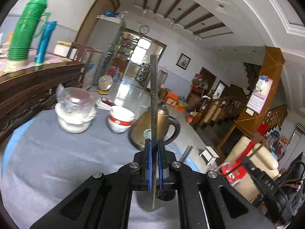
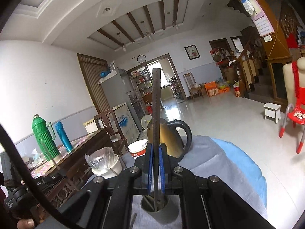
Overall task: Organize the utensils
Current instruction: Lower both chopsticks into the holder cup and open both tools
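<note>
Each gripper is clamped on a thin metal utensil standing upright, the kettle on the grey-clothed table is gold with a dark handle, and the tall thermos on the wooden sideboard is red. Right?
Not quite: the tall thermos is green, not red, as the right wrist view shows; a blue flask stands beside it. The rest holds: left gripper and right gripper each clamp a thin metal utensil upright, and the gold kettle has a dark handle.

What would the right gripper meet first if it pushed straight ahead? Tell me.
Probably the brass-coloured kettle with the black handle: it stands directly beyond the right gripper, which is shut on a flat metal utensil. Depth is unclear, so it might pass above.
</note>
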A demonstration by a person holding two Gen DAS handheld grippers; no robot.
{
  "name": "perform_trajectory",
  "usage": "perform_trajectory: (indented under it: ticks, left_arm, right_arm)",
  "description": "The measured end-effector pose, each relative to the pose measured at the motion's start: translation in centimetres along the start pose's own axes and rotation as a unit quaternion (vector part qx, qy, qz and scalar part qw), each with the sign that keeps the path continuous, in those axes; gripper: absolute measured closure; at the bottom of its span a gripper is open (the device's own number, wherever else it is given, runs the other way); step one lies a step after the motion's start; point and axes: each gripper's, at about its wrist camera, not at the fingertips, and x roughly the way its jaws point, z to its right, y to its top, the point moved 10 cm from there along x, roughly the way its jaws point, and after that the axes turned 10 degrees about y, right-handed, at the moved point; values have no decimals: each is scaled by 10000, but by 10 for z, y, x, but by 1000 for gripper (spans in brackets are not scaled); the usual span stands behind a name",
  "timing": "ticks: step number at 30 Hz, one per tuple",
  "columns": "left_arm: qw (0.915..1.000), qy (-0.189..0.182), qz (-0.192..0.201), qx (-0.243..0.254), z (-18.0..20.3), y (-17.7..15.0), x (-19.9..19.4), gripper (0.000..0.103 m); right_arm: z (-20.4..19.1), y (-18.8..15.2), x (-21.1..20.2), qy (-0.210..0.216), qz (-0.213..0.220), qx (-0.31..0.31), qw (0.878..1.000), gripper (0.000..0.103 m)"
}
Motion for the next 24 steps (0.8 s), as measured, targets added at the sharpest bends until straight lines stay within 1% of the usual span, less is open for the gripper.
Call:
perform_trajectory:
  ticks: [5, 9, 17, 24]
  left_arm:
    - [9996, -46, -20, 271, 33, -3, 30, 97]
    - [9988, -14, -87, 489, 45, -13, 50, 97]
    - [9969, 136, -391, 666, 43, -39, 84, 97]
    - [9945, 167, -603, 838, 45, -53, 97, 97]
  right_arm:
    - [5, -6, 23, -76, -87, -101, 9999, 96]
    - [15, -14, 39, -117, -253, -115, 9995, 96]
    - [26, -32, 68, -118, -583, -161, 9981, 96]
    - [37, -52, 83, -149, -908, -166, 9956, 96]
